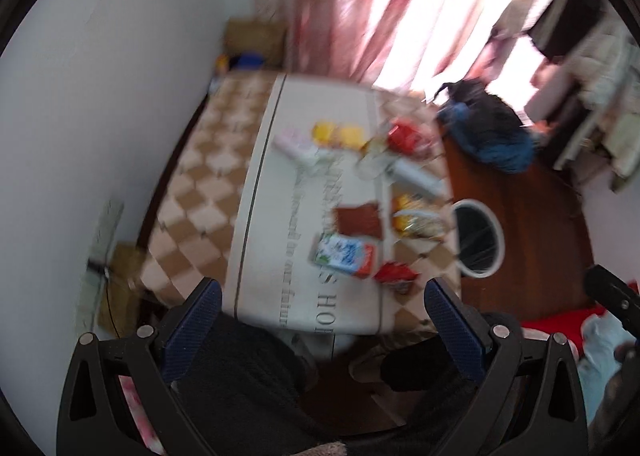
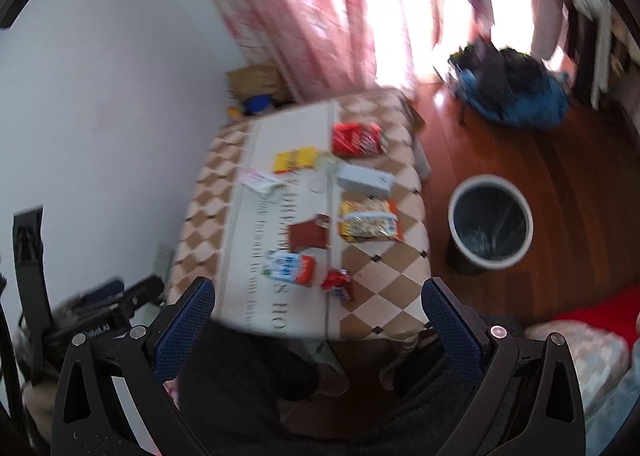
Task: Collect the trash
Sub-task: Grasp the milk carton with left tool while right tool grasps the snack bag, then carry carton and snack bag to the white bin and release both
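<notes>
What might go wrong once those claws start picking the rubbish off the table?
Possible risks:
1. The small red wrapper lies close beside the milk carton, so a claw may nudge both.
2. The bin stands on the floor beside the table, so carried pieces could drop short.
3. The flat brown packet may slip.

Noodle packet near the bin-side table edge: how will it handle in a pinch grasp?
The noodle packet lies flat and looks like printed film, so it is probably floppy and will sag from one pinched edge. Its glossy wrapper may slip between the pads. It looks filled, so likely light but crushable. Both grippers, left and right, are open and well short of it.
</notes>
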A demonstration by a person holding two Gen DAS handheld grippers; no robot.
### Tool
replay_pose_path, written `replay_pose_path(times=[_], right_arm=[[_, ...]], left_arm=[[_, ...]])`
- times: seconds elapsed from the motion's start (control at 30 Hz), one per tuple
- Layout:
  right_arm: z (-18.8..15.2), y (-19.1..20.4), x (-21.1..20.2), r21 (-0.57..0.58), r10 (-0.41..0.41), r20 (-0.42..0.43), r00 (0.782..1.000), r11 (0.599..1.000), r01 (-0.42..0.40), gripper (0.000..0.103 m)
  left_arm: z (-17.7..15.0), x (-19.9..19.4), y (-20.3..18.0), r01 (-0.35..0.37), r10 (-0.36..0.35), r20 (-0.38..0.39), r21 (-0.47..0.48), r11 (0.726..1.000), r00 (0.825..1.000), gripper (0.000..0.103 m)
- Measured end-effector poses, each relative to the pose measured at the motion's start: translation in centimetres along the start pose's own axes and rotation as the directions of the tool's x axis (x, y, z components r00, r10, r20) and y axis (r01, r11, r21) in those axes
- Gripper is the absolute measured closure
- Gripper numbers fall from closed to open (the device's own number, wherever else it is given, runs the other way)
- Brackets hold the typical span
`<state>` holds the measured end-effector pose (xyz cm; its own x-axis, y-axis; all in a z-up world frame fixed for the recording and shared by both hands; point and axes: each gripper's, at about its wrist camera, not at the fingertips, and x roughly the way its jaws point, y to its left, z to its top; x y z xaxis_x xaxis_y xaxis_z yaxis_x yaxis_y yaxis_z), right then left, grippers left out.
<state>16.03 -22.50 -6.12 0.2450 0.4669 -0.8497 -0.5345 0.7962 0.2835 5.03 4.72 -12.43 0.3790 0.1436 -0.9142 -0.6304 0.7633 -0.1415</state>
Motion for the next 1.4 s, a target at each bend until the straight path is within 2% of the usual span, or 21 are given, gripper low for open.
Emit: replay_pose_path(times=[0.07,0.17,0.3,0.4,0.5,0.6,0.63,0.67,0.7,0.73,0.77,0.83,0.9,0.97,1.03,1.13,1.17,1.23,1.27,1.3,1.4], right_arm=[[0.6,-1.3,4.1,0.028,-0.032,-0.045,0.998,0.999,0.033,0.0],[1.2,-3.3,10.2,0.05,-0.059,-0.126,0.99,0.997,0.065,0.0],[2.4,-5.2,17.2,-0.003,-0.132,-0.212,0.968,0.991,0.134,0.0],[3.5,-7.2,21.1,0.032,-0.12,-0.27,0.955,0.99,0.134,0.0],[4.4,-8.9,23.4,0.105,-0.074,-0.297,0.952,0.988,0.109,0.0],[5.0,-9.7,25.3,0.139,-0.062,-0.32,0.945,0.984,0.112,0.0],[5.1,-9.7,25.8,0.148,-0.058,-0.328,0.943,0.983,0.112,0.0],[5.2,-9.7,26.3,0.158,-0.052,-0.329,0.943,0.981,0.109,0.0],[5.3,-9.7,26.7,0.17,-0.041,-0.328,0.944,0.98,0.101,0.0],[5.4,-9.6,27.0,0.174,-0.038,-0.327,0.944,0.98,0.1,0.0],[5.4,-9.4,27.4,0.173,-0.039,-0.323,0.945,0.98,0.1,0.0],[5.6,-9.1,28.0,0.169,-0.038,-0.322,0.946,0.981,0.097,0.0],[5.7,-8.7,28.7,0.162,-0.047,-0.32,0.946,0.981,0.103,0.0],[5.8,-8.3,29.2,0.145,-0.07,-0.318,0.946,0.982,0.121,0.0],[5.9,-7.9,29.9,0.137,-0.093,-0.32,0.943,0.98,0.143,0.0],[6.2,-7.1,31.2,0.124,-0.119,-0.329,0.937,0.978,0.168,0.0],[6.2,-6.9,31.7,0.121,-0.126,-0.335,0.934,0.977,0.176,0.0],[6.2,-6.5,32.4,0.111,-0.141,-0.344,0.929,0.976,0.189,0.0],[6.2,-6.3,32.8,0.103,-0.154,-0.348,0.925,0.974,0.201,0.0],[6.2,-6.1,33.1,0.096,-0.168,-0.352,0.921,0.972,0.214,0.0],[6.2,-5.9,33.8,0.075,-0.206,-0.363,0.909,0.966,0.249,0.0]], left_arm=[[0.3,4.2,0.4,0.01,-0.015,-0.079,-0.066,0.998,0.997,0.0],[0.6,10.2,0.2,-0.01,-0.02,-0.19,-0.16,0.987,0.982,0.0],[0.4,17.0,-0.4,-0.019,-0.081,-0.319,-0.301,0.953,0.944,0.001],[0.3,21.1,-0.3,0.001,-0.184,-0.366,-0.446,0.895,0.912,0.003],[0.5,23.5,-0.3,0.018,-0.255,-0.361,-0.547,0.837,0.897,0.005],[0.7,25.0,-0.2,-0.011,-0.254,-0.361,-0.593,0.805,0.897,0.026],[0.9,25.2,0.0,-0.018,-0.245,-0.358,-0.596,0.803,0.901,0.039],[0.8,25.2,0.1,-0.027,-0.231,-0.355,-0.592,0.805,0.906,0.046],[0.8,25.0,0.1,-0.03,-0.215,-0.352,-0.576,0.817,0.911,0.046],[0.8,24.7,-0.1,-0.034,-0.192,-0.357,-0.539,0.842,0.914,0.046],[0.9,24.3,-0.3,-0.05,-0.146,-0.369,-0.472,0.88,0.918,0.046],[1.0,23.5,-0.7,-0.082,-0.052,-0.366,-0.34,0.937,0.929,0.046],[1.3,22.7,-1.3,-0.13,0.069,-0.344,-0.155,0.979,0.936,0.046],[1.5,22.3,-1.6,-0.176,0.175,-0.306,0.024,0.984,0.936,0.046],[1.6,22.5,-1.6,-0.205,0.226,-0.305,0.101,0.974,0.925,0.047],[1.5,23.8,-0.8,-0.177,0.189,-0.353,0.065,0.982,0.916,0.048],[1.6,24.3,-0.5,-0.167,0.168,-0.365,0.035,0.985,0.916,0.044],[1.5,23.9,0.1,-0.165,0.147,-0.346,-0.024,0.986,0.927,0.046],[1.1,23.5,0.4,-0.165,0.143,-0.337,-0.037,0.986,0.931,0.051],[0.9,23.1,0.4,-0.171,0.149,-0.322,-0.041,0.984,0.935,0.055],[-0.1,22.1,0.7,-0.185,0.171,-0.287,-0.021,0.982,0.942,0.057]])
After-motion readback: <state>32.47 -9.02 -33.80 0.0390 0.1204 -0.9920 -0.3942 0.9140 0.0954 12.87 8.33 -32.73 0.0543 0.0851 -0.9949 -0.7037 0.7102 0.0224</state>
